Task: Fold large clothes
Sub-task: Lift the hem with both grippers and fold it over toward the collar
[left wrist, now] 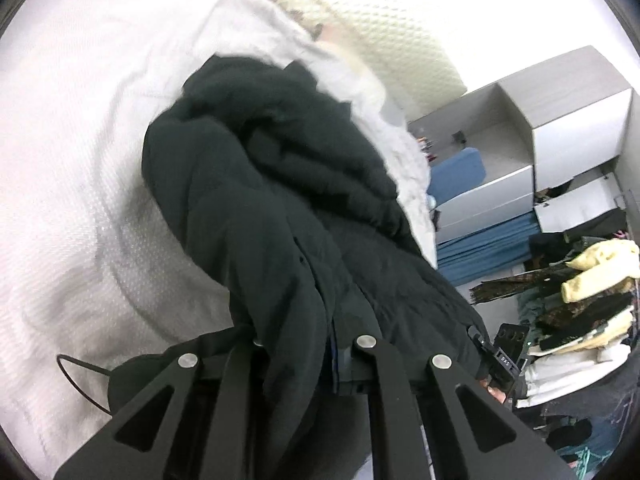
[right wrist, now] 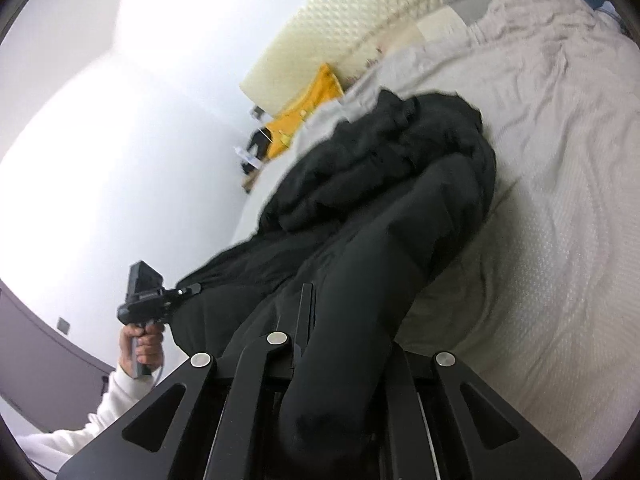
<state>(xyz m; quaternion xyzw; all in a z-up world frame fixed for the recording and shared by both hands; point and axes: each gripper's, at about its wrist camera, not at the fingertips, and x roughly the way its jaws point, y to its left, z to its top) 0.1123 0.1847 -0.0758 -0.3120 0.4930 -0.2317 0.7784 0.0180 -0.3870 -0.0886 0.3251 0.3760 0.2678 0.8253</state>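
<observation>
White waffle-textured bedding (left wrist: 72,184) covers one bed that fills both views, with a single cream dimpled foam pad (right wrist: 340,20) leaning at its far edge and one yellow-orange cloth (right wrist: 304,112) bunched beside that pad. One large black padded coat (left wrist: 280,208) lies heaped on the bedding, its far end piled in thick folds and its near end drawn up off the bed toward both cameras.

Two grippers are in play. The left gripper (left wrist: 308,350) has its two black fingers closed in tight on a thick fold of the coat's near edge, which runs between them and spills down over the mechanism. The right gripper (right wrist: 320,344) likewise has a sleeve-like roll of the same coat pinched between its fingers, only one thin finger edge showing past the fabric. From the right wrist view, the left gripper appears at a distance, clamped on a corner of the coat, with one bare hand (right wrist: 142,346) around its handle and a white sleeve (right wrist: 108,404) behind it.

Off the bed's far side in the left wrist view stand grey-white cabinets (left wrist: 560,120), one blue fabric panel (left wrist: 488,244), and a mixed heap of pale yellow and dark patterned clothes (left wrist: 588,292).
</observation>
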